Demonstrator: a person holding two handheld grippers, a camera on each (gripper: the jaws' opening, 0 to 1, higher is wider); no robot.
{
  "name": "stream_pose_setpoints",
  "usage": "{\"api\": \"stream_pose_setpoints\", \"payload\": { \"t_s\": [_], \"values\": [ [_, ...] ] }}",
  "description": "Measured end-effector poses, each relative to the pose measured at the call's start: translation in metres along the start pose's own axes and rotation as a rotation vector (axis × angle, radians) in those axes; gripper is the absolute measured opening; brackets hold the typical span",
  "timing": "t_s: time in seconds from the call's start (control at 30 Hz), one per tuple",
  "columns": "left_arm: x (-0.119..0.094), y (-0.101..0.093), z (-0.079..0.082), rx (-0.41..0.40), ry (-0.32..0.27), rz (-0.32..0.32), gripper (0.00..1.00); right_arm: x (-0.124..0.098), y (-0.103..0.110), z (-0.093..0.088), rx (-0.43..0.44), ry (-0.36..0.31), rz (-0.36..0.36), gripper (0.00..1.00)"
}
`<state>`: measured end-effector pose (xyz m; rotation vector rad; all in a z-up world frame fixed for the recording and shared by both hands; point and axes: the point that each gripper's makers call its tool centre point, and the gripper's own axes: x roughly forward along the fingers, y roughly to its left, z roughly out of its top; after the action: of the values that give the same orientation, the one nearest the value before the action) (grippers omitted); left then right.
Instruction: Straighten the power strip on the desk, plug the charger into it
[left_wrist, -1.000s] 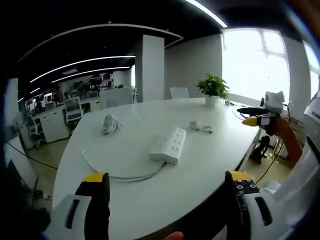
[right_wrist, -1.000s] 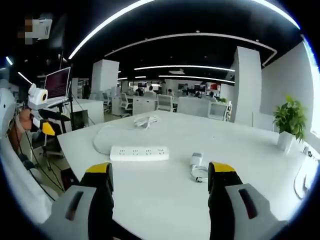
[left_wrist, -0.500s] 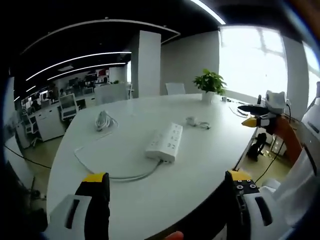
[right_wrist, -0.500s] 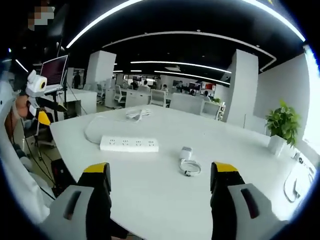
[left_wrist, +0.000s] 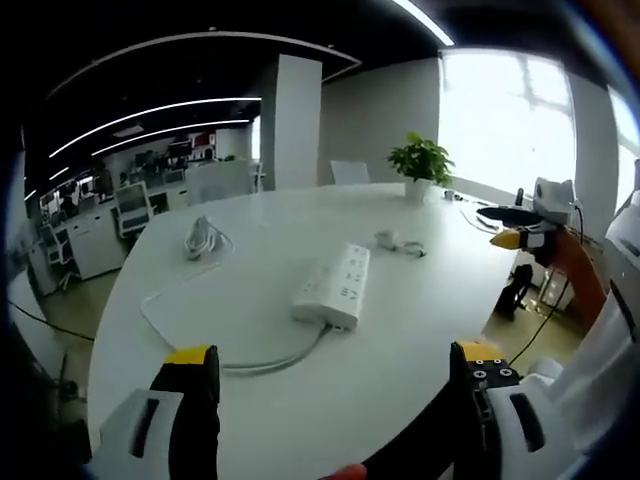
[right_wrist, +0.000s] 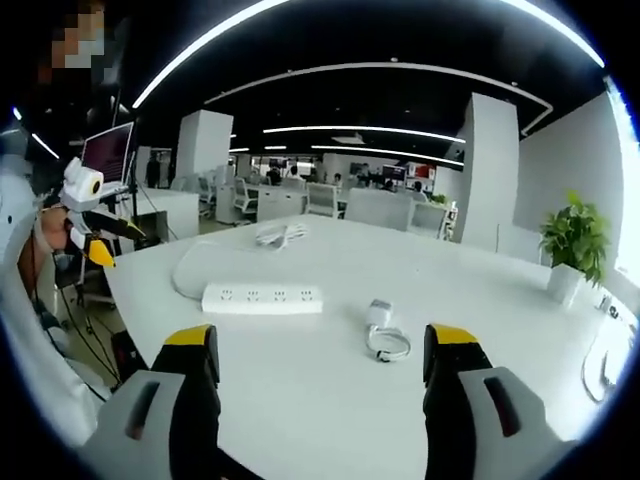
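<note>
We take the power strip as our landmark: a long white bar lying flat on the white surface, seen end-on and angled in the left gripper view, and lying crosswise in the right gripper view, where we can make out a row of sockets along its top. Its white cord leaves the near end of the strip in the left gripper view, sweeps in a wide loop across the surface and runs to a bundled coil lying well beyond the strip. The charger, a small white block with its cable curled in a loop touching it, lies apart from the strip, just off the strip's end; in the left gripper view it sits beyond the strip's far end. A potted plant stands well past the charger, near the surface's far edge by the bright window. The left hand-held gripper hovers short of the strip with its 2 yellow-tipped jaws spread wide, holding nothing. The right hand-held gripper likewise has its jaws wide apart and bare, with strip and charger both ahead of it. Each view catches the other hand-held gripper at its margin, away from the strip.
</note>
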<state>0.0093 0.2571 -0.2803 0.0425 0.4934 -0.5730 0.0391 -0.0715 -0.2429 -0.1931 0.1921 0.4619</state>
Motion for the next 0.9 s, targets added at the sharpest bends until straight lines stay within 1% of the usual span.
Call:
{"api": "stream_pose_setpoints", "payload": {
  "t_s": [0.07,0.23,0.5,0.73,0.9],
  "values": [
    [0.002,0.0,0.001,0.004,0.002,-0.004,0.96,0.004,0.001,0.0,0.014,-0.007,0.01,0.83],
    [0.007,0.0,0.0,0.018,0.014,-0.009,0.96,0.011,0.004,-0.008,0.021,0.011,0.026,0.83],
    [0.024,0.001,0.003,0.029,0.032,-0.027,0.96,0.016,-0.001,-0.015,0.044,0.017,0.026,0.83],
    [0.039,0.002,0.012,0.053,0.035,-0.045,0.96,0.02,-0.001,-0.018,0.055,0.016,0.034,0.83],
    [0.054,0.004,0.02,0.065,0.034,-0.062,0.96,0.019,-0.001,-0.016,0.066,0.0,0.032,0.83]
  ]
}}
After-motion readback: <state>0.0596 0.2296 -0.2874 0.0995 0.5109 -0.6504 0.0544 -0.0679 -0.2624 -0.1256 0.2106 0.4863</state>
